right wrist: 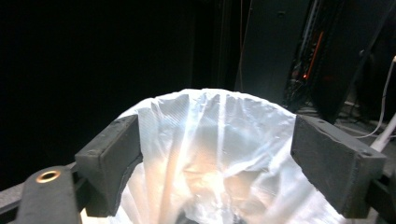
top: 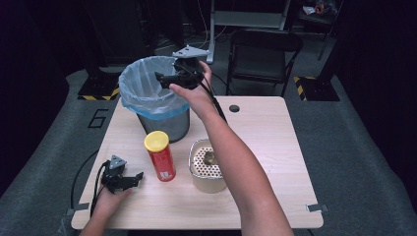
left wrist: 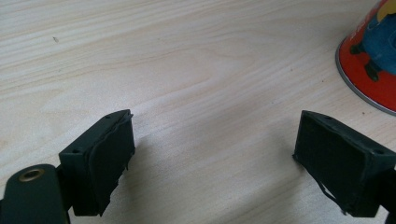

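A metal bin (top: 164, 125) lined with a pale blue plastic bag (top: 145, 88) stands at the back left of the wooden table (top: 265, 142). My right gripper (top: 161, 77) hovers over the bin's rim, pointing left, open with nothing between its jaws. In the right gripper view the bag (right wrist: 219, 154) spreads below my right gripper (right wrist: 217, 140). My left gripper (top: 138, 176) rests open near the table's front left. A red can with a yellow lid (top: 160, 156) stands just right of it. In the left gripper view the can's base (left wrist: 373, 60) lies beyond my left gripper (left wrist: 215, 135).
A metal pot with a perforated insert (top: 206, 167) stands right of the red can, under my right forearm. A cable hole (top: 234, 108) is at the table's back edge. A black folding chair (top: 263, 54) stands behind the table.
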A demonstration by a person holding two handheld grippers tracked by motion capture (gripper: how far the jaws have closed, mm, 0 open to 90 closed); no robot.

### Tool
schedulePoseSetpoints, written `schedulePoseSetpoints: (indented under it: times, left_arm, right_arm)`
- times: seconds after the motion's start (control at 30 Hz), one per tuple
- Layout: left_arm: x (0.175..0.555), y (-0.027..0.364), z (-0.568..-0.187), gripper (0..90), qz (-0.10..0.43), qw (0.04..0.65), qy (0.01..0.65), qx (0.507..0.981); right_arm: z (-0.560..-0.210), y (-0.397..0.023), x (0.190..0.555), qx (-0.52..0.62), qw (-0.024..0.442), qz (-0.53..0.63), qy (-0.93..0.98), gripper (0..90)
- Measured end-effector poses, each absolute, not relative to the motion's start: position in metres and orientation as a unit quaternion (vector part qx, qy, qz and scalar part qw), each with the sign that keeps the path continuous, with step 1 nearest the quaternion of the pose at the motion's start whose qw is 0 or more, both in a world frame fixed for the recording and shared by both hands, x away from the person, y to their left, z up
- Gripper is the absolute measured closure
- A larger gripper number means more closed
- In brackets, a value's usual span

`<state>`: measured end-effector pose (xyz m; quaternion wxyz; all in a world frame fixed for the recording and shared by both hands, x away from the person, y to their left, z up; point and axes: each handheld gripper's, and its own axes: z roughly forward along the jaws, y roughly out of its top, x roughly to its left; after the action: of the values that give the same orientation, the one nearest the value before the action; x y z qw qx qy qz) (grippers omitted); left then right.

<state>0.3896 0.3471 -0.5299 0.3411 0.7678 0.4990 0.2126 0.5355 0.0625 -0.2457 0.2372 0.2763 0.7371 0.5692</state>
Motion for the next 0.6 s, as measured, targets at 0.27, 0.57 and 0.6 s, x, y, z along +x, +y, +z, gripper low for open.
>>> schedulePoseSetpoints:
  times: [0.27, 0.57, 0.6]
  left_arm:
    - [0.389, 0.347, -0.530, 11.7, 0.213, 0.340, 0.501, 0.767]
    - [0.388, 0.345, -0.527, 15.9, 0.203, 0.342, 0.515, 0.759]
    - [0.388, 0.345, -0.526, 16.0, 0.205, 0.343, 0.514, 0.759]
  right_arm:
    - [-0.251, 0.024, 0.519, 0.268, 0.236, 0.575, 0.736, 23.2]
    - [-0.270, -0.007, 0.497, 0.257, 0.245, 0.571, 0.740, 24.9]
    - [-0.272, -0.010, 0.495, 0.256, 0.246, 0.572, 0.739, 24.9]
